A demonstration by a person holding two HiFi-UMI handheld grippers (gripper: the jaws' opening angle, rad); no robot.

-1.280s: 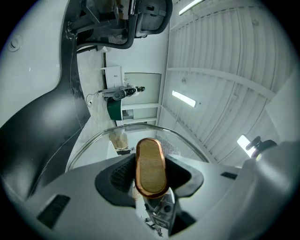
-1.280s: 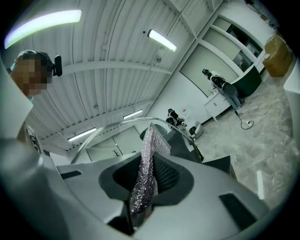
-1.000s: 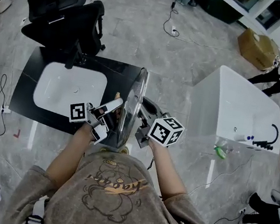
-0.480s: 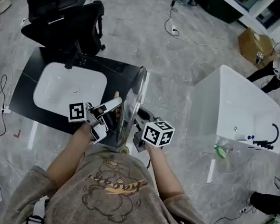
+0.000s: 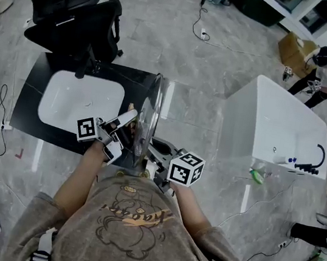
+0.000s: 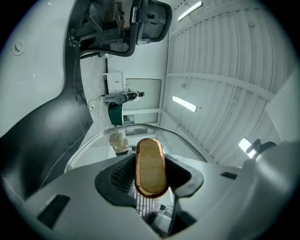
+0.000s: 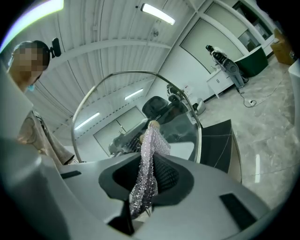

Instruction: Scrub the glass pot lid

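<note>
Where the left gripper [image 6: 151,177] closes, we see its two jaws pressed on either side of a brown wooden handle [image 6: 150,159], the oval knob of the glass lid [image 5: 153,103], so the lid is held by that handle. The right gripper [image 7: 143,182] has its jaws drawn in narrow on a glittery silver cloth [image 7: 151,149], which is pinched between them and sticks up past their tips toward the glass. From the right gripper view we cannot tell whether the cloth touches the lid. In the head view the lid stands on its edge, nearly upright, between the two grippers, with the left gripper on its left face and the right gripper at its lower right, near the person's chest. The lid hangs above the right end of a black counter [image 5: 139,83] that holds a white sink [image 5: 80,101]. Behind the counter stands a black office chair [image 5: 77,18]. Well apart to the right on the grey tiled floor [image 5: 209,72] is a white bathtub [image 5: 274,129], and a cardboard box [image 5: 300,55] sits beyond it.
</note>
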